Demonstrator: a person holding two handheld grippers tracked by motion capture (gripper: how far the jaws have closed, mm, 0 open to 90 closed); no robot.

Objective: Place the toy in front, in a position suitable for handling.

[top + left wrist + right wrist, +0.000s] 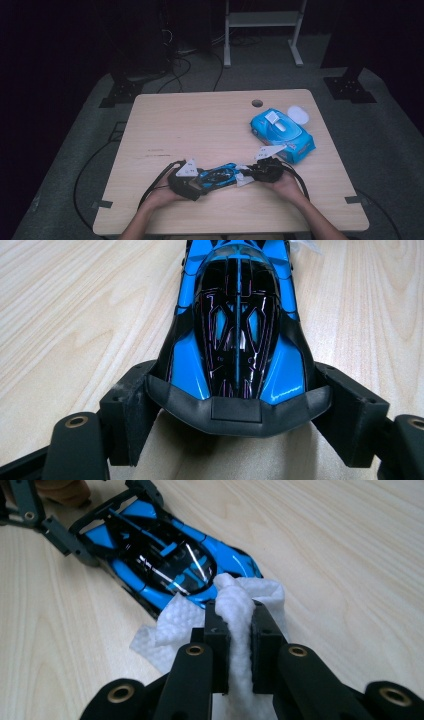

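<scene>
The right gripper (pixel 235 630) has its fingers squeezed tight on a white wipe (pixel 235 605). The wipe touches one end of the blue toy car (pixel 165 570). The left gripper (pixel 235 405) pinches the car's other end, one finger on each side, holding it on the table (pixel 200 120).

This looks like the cleaning step. Next, the wipe should rub along the car's shiny top while the left hand holds firm.

The car's wheels are hard to see. The blue wipe pack (pixel 282 132) sits well apart, and its writing is too small to read. The room behind is dark.
</scene>
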